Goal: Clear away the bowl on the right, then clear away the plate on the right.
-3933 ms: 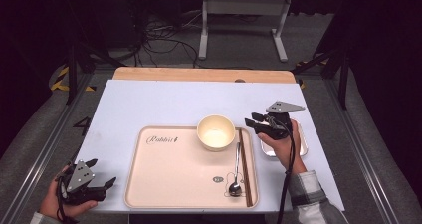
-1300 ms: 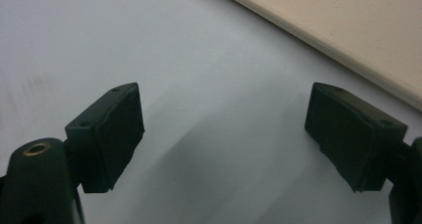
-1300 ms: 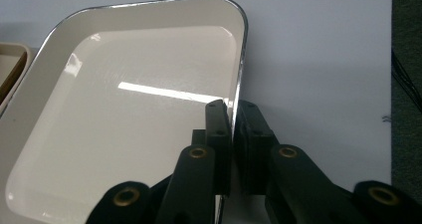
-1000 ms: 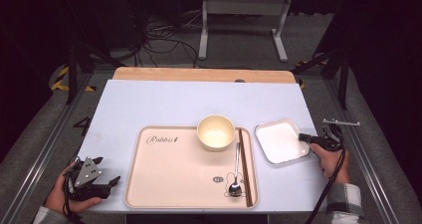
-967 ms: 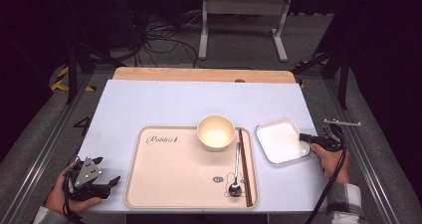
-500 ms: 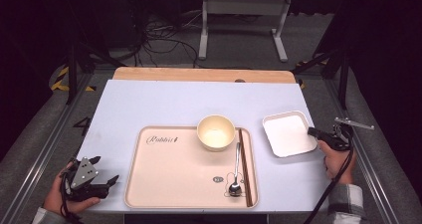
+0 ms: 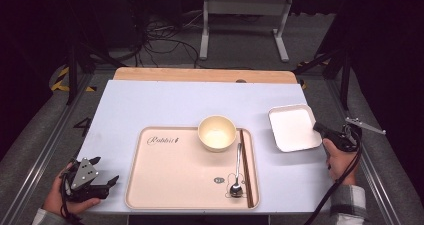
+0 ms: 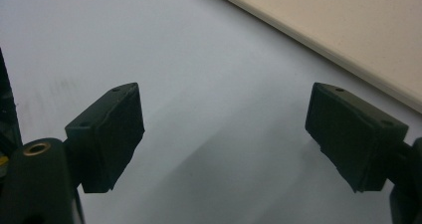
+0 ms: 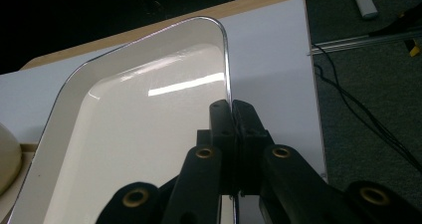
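Note:
A white square plate (image 7: pixel 293 128) is at the right of the table, and my right gripper (image 7: pixel 320 129) is shut on its right rim. In the right gripper view the jaws pinch the white plate (image 9: pixel 139 134) at its edge, right gripper (image 9: pixel 232 107). A beige tray (image 7: pixel 170 175) holds a cream bowl (image 7: pixel 217 133), a spoon (image 7: pixel 236 172) and dark chopsticks (image 7: pixel 245 167). My left gripper (image 7: pixel 107 182) rests open on the table at the front left, just left of the tray. In the left gripper view the left gripper (image 8: pixel 224 129) has bare table between its jaws and the tray's edge (image 8: pixel 348 40) beyond.
The light blue table top (image 7: pixel 175 105) has a wooden strip (image 7: pixel 200 75) along its far edge. Metal rails (image 7: pixel 45 150) run along both sides. Cables and a stand (image 7: pixel 240 20) lie on the floor behind. The table's right edge is close to the plate.
My right gripper has carried the white plate from beside the tray outward and slightly away toward the table's right edge. The left gripper has stayed put.

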A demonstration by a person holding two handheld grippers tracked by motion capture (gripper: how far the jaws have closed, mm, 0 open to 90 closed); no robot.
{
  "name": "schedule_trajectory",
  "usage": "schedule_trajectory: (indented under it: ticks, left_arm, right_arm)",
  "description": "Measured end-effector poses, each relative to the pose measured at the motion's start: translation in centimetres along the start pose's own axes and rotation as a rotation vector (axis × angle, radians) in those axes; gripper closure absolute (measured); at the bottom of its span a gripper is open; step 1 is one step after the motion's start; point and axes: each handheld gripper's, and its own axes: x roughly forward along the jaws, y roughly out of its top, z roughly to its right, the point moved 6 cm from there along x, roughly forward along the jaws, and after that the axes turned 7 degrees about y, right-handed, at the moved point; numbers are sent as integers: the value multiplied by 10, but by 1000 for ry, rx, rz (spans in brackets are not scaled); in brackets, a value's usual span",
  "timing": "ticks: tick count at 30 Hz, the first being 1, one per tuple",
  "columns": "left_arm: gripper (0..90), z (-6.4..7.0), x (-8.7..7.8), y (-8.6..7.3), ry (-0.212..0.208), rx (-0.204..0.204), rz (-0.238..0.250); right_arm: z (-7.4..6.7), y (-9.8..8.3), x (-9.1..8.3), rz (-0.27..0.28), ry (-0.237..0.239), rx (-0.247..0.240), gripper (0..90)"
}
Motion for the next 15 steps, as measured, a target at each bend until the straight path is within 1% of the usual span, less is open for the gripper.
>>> schedule_trajectory:
  ticks: [1,3,5,10,12,15]
  left_arm:
    - [162,-1,0,0,3,6,-1]
    - [163,-1,1,1,-2,7,3]
    - [163,-1,1,0,2,8,-2]
    - [164,-1,0,0,7,1,3]
    - [163,-2,1,1,6,12,4]
    - [163,-2,1,1,7,12,0]
  right_arm:
    - [0,0,-1,4,2,-2,890]
    - [0,1,-2,12,-3,-2,890]
    - [0,2,-3,24,-6,2,889]
    - [-1,4,-6,44,-5,2,890]
    - [-2,5,-6,48,1,0,889]
    - [-2,6,-7,59,0,3,889]
